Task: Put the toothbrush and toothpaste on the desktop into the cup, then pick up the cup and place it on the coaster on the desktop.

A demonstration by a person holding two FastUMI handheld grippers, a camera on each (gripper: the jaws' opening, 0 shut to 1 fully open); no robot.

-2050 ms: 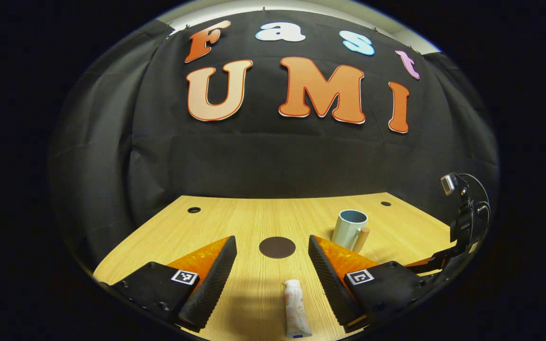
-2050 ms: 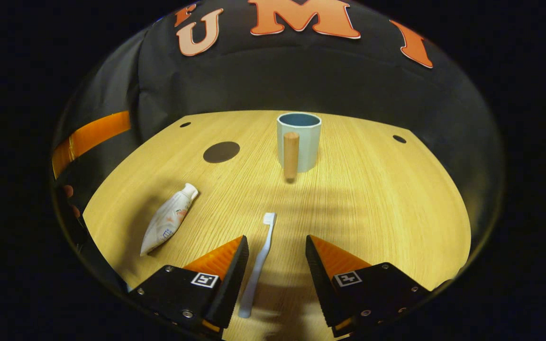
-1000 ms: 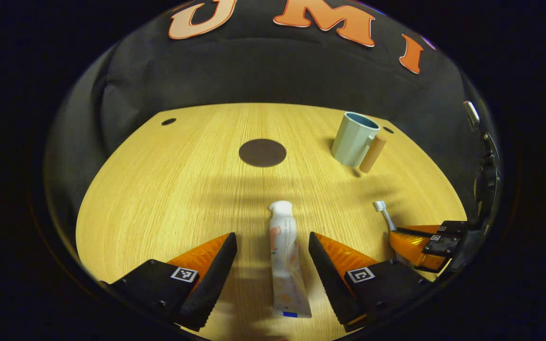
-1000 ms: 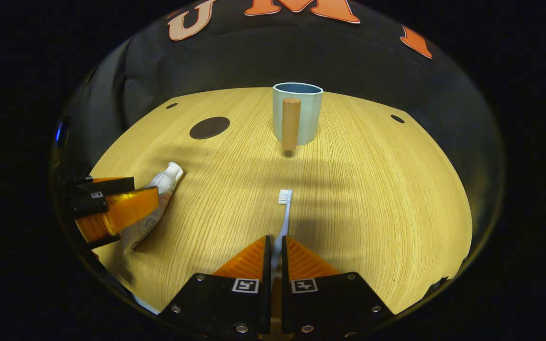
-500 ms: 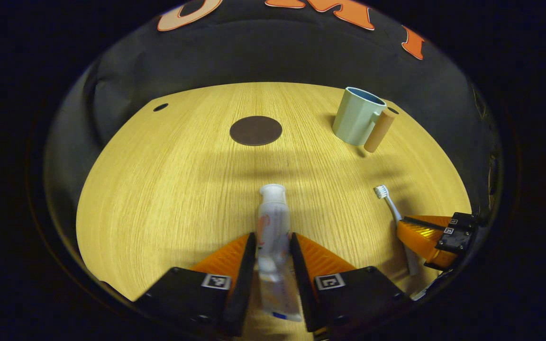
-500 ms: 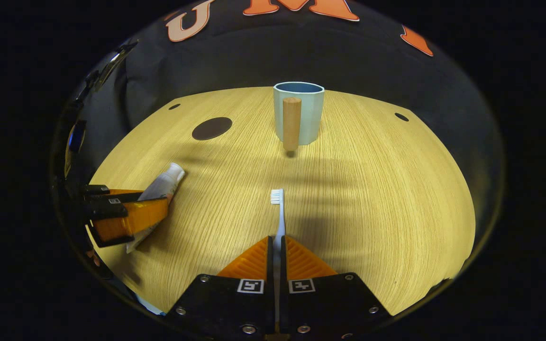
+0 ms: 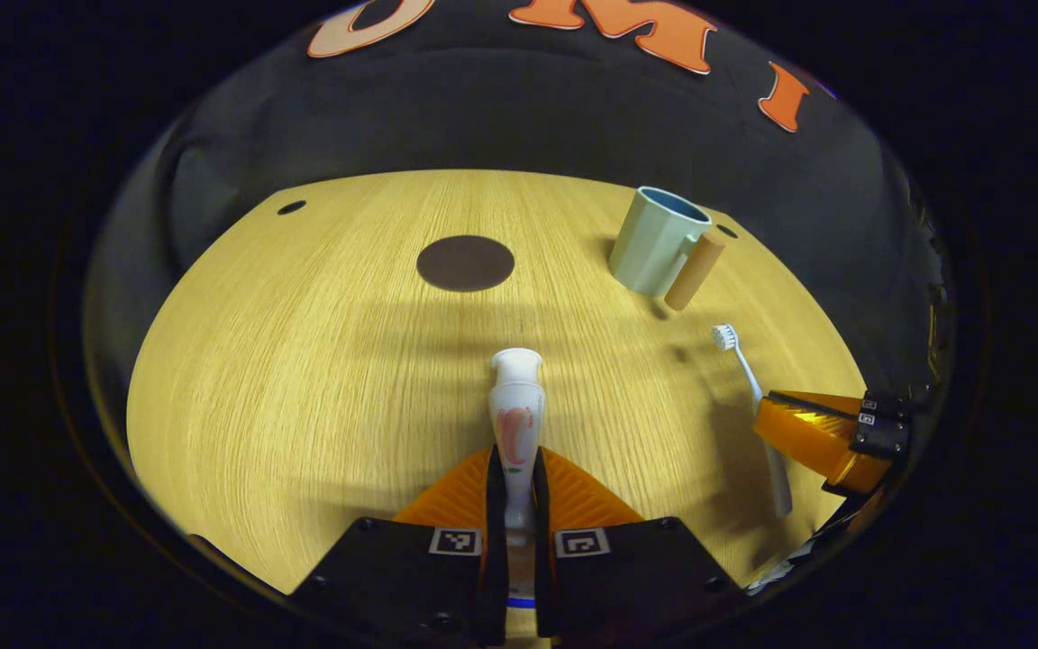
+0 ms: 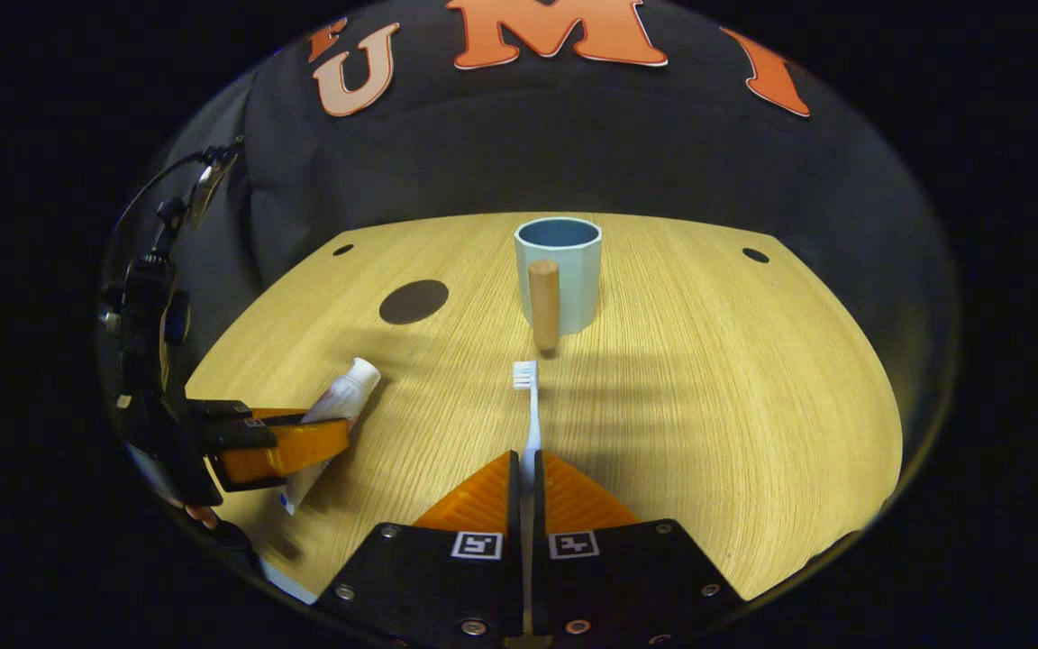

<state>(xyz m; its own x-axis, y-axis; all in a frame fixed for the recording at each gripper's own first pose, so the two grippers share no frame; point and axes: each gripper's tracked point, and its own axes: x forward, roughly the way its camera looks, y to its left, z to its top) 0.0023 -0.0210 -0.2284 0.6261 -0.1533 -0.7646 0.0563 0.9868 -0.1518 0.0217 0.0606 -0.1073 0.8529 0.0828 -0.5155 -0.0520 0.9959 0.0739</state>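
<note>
In the left gripper view my left gripper (image 7: 517, 460) is shut on the white toothpaste tube (image 7: 516, 410), whose cap end points forward and is raised off the desk. My right gripper (image 8: 528, 464) is shut on the white toothbrush (image 8: 530, 406), bristle head forward. The pale blue cup (image 8: 559, 270) with a wooden handle stands upright straight ahead of it, and shows at the far right as the cup (image 7: 654, 240). The dark round coaster (image 7: 465, 262) lies ahead of the left gripper. Each gripper appears in the other view: the right gripper (image 7: 776, 419), the left gripper (image 8: 343, 433).
The wooden desk (image 8: 708, 388) ends at the black cloth wall behind. Small round holes (image 7: 291, 207) sit near its back corners, another hole (image 8: 755, 255) at the right. A fingertip (image 8: 199, 516) shows by the left gripper's body.
Both grippers closed, the right on the toothbrush, then the left on the toothpaste. Tube and brush have since lifted off the desk, and the right gripper has drawn nearer the cup.
</note>
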